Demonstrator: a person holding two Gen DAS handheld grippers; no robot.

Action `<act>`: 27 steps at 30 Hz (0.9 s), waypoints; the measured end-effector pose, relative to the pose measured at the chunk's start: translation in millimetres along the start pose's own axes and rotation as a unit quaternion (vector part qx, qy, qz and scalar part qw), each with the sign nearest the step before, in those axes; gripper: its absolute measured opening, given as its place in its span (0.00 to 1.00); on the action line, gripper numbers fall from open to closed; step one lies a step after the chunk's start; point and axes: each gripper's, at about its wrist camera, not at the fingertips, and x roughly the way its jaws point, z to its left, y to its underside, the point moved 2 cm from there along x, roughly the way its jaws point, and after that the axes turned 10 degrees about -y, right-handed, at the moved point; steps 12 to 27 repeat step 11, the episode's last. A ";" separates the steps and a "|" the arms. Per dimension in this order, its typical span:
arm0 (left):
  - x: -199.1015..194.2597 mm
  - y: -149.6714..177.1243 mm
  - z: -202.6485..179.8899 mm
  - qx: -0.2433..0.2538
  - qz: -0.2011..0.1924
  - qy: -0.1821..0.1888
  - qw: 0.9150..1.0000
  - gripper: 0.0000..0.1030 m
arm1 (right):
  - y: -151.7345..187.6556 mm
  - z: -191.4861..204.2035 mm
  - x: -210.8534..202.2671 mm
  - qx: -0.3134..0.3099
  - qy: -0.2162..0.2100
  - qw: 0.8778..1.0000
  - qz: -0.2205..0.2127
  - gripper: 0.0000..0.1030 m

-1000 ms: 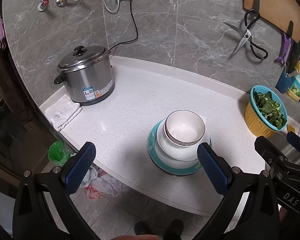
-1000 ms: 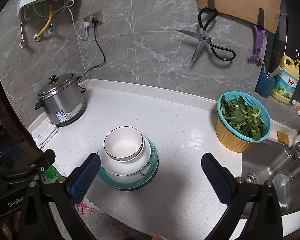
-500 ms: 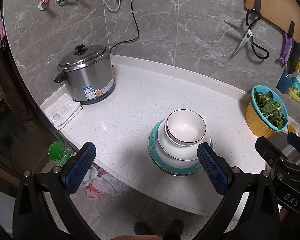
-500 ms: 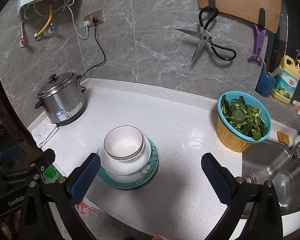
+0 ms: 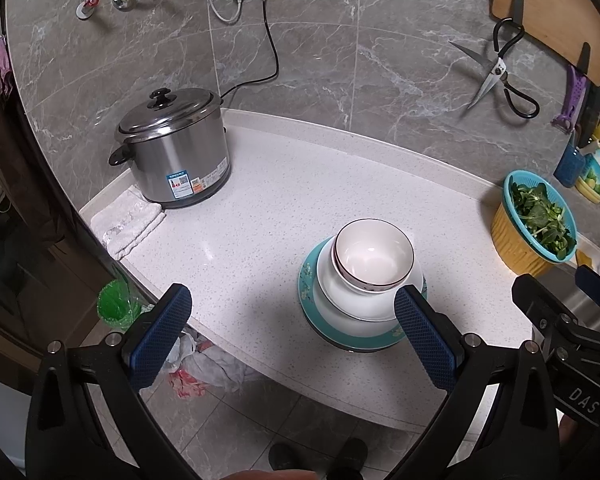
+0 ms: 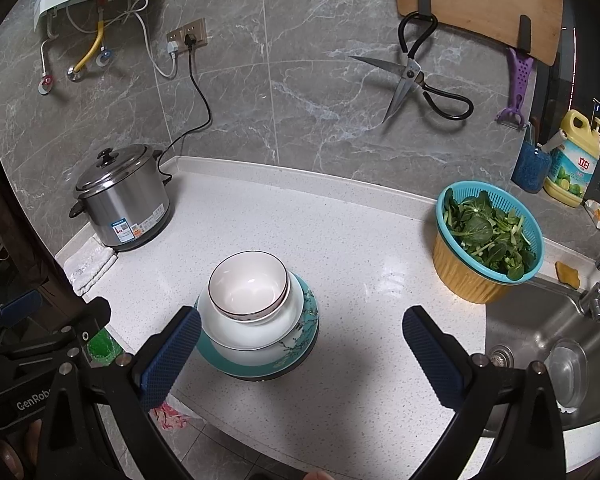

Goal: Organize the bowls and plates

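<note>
Almost no change over the last second: only a slight drift of both views, stack untouched. Left claw [image 5: 288,336] spread wide, empty, held above the counter [image 5: 300,200]; stack just ahead, by its right finger. Right claw [image 6: 298,354] likewise wide apart, empty; stack ahead, by its left finger. Bowl [image 6: 249,285] nested in a bigger bowl [image 6: 256,330] on the teal plate [image 6: 296,364]. Stacking probably finished; both claws seemingly idle.
</note>
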 end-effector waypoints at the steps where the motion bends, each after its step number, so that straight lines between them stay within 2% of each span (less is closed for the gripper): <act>1: 0.1 -0.1 0.1 0.000 0.000 0.001 1.000 1.00 | 0.0 0.1 0.0 0.000 0.001 1.000 0.000 1.00; 8: 1.4 -3.1 2.1 0.000 -0.012 -0.002 1.000 1.00 | 1.4 -1.5 0.8 0.001 -0.001 1.000 0.000 1.00; 27: 2.7 -3.7 1.1 0.000 -0.010 0.002 1.000 1.00 | 0.7 -2.8 1.6 0.000 -0.001 1.000 0.002 1.00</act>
